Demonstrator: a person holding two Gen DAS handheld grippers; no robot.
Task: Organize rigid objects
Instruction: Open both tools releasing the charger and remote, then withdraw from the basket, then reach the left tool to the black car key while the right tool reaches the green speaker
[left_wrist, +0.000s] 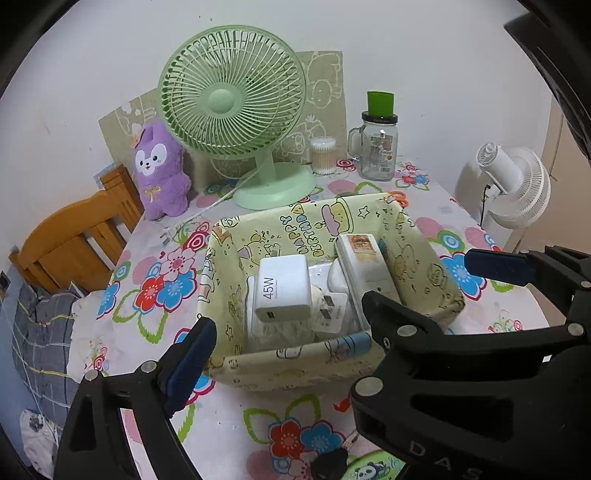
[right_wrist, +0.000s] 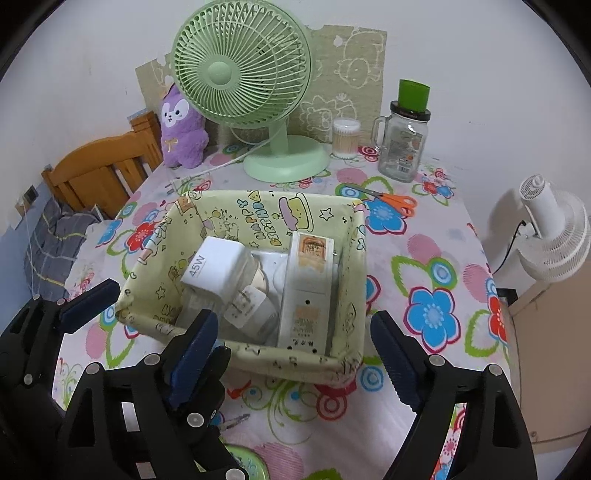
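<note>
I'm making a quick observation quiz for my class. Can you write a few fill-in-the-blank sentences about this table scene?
1. The white charger block in the yellow fabric basket is printed with ____.
2. The orange-handled scissors lie ____ the basket.
3. The clear glass handled jar carries a ____ cup on its lid.
4. Both grippers, left and right, have their fingers ____.

Missing: 45W; outside; green; open

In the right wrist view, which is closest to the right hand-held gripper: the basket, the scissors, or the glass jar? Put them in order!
From the right hand-held gripper:
1. Basket, right in front, between the fingers.
2. Scissors, past the basket, to the right.
3. Glass jar, at the back right by the wall.
</note>
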